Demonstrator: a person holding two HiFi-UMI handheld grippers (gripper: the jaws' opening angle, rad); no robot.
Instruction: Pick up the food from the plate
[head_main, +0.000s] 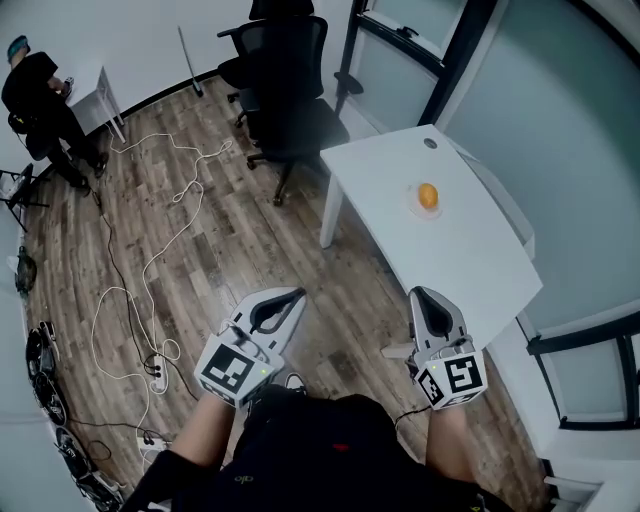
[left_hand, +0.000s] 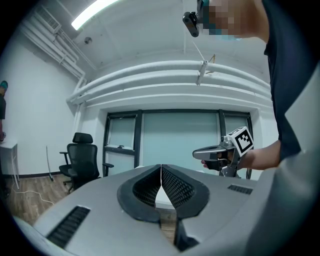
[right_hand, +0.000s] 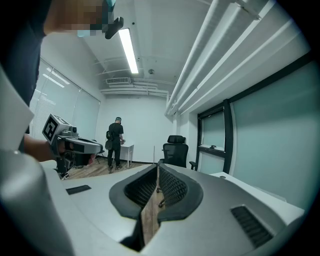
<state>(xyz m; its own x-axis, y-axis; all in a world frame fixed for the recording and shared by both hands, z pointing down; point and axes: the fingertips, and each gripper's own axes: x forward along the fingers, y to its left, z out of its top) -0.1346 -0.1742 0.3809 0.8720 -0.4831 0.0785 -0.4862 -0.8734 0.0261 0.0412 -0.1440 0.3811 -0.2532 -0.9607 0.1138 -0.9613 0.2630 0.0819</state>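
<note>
An orange piece of food (head_main: 428, 195) sits on a small white plate (head_main: 413, 207) near the middle of the white table (head_main: 470, 250). Both grippers are held close to the person's body, well short of the table. My left gripper (head_main: 292, 295) is shut with nothing in it, its tips meeting in the left gripper view (left_hand: 160, 167). My right gripper (head_main: 424, 295) is shut and empty too, jaws touching in the right gripper view (right_hand: 158, 166). The left gripper view shows the right gripper (left_hand: 197, 154) held by a hand, and the right gripper view shows the left gripper (right_hand: 102, 145).
A black office chair (head_main: 285, 85) stands just left of the table's far end. Cables (head_main: 160, 250) trail over the wood floor to power strips (head_main: 155, 370). A person (head_main: 40, 105) stands at a small white desk (head_main: 100, 95) far left. Glass walls (head_main: 560, 120) bound the right side.
</note>
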